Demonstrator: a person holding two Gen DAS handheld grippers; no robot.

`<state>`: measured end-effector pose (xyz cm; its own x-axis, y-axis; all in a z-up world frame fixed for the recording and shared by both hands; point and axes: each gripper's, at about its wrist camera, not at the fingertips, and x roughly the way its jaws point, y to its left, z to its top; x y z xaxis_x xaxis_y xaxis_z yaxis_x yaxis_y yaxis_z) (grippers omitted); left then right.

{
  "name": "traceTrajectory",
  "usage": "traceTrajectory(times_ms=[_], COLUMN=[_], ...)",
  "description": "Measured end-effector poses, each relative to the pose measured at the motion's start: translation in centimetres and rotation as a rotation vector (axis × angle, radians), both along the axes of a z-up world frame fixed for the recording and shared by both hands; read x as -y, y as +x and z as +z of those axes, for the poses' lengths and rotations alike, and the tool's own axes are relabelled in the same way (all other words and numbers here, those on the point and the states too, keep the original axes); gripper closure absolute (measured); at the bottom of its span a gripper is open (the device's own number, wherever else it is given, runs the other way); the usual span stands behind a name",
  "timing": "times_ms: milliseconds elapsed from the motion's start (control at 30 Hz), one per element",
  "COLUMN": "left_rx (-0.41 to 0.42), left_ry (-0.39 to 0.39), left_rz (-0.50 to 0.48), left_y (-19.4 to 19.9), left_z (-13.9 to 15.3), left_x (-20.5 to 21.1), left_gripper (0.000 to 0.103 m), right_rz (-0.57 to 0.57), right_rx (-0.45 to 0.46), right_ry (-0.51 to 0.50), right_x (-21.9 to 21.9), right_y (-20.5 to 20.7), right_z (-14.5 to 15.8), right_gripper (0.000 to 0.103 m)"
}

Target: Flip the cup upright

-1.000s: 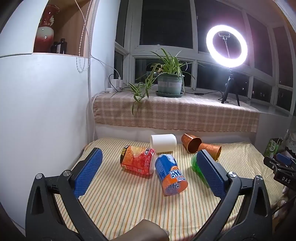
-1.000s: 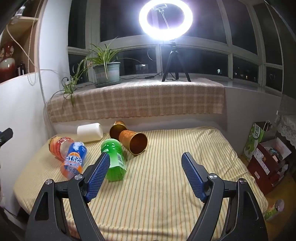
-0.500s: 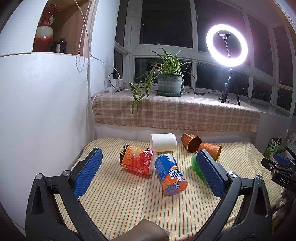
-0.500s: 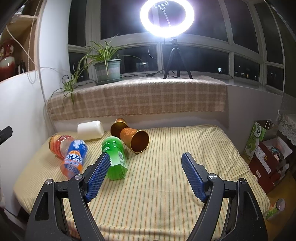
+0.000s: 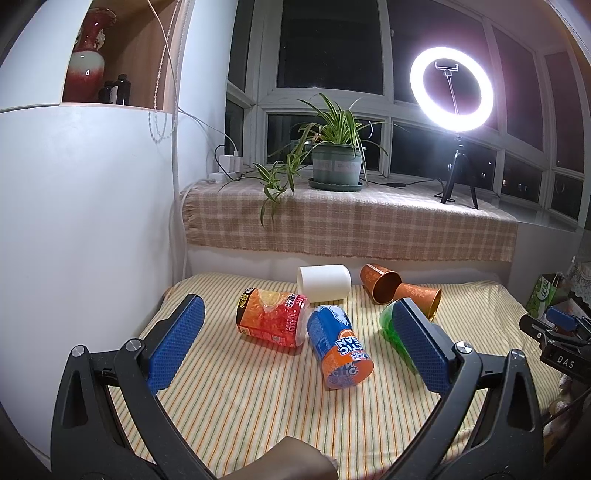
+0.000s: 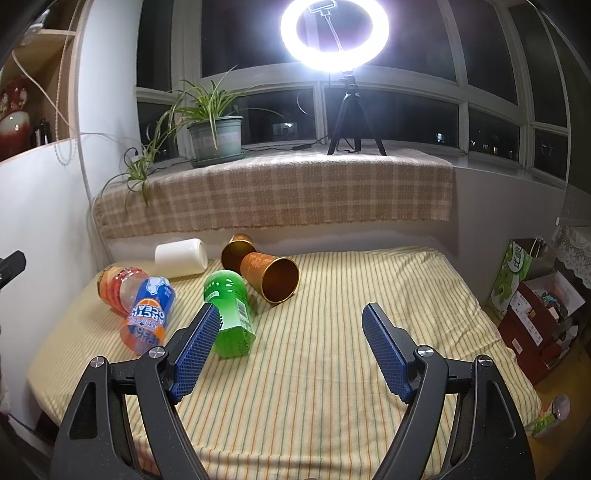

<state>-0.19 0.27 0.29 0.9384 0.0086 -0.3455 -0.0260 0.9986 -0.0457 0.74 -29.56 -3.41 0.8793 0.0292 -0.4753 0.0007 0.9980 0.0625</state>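
Only the right view shows the copper cup's [image 6: 271, 275] mouth; both tongs [image 5: 295, 345] [image 6: 290, 349] gape empty.

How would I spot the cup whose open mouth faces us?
Find the ring light on the windowsill, then look straight down to the striped bed. The copper cup lies there on its side, the only one showing its shiny hollow inside; its twin behind points away.

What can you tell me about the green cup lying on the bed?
The green cup is translucent, plastic-looking, with a rounded closed end and a printed label with a barcode near its rim. It lies on its side on the striped sheet, closed end toward the window, rim toward the camera. The copper cup lies close beside it; contact is unclear. Neither tool touches it.
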Motion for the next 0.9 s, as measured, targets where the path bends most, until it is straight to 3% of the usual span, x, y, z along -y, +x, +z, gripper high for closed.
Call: traceTrajectory(times_ms=[900], left_rx=[-0.004], left_ry=[-0.003], left_rz=[-0.001], left_y=[0.10], left_z=[-0.23], left_x=[0.32], left_gripper=[0.000], right_rz=[0.015], right_rx=[-0.004], right_ry=[-0.003], right_x=[-0.61], right_y=[-0.14], right_z=[-0.16], right_gripper=[0.024])
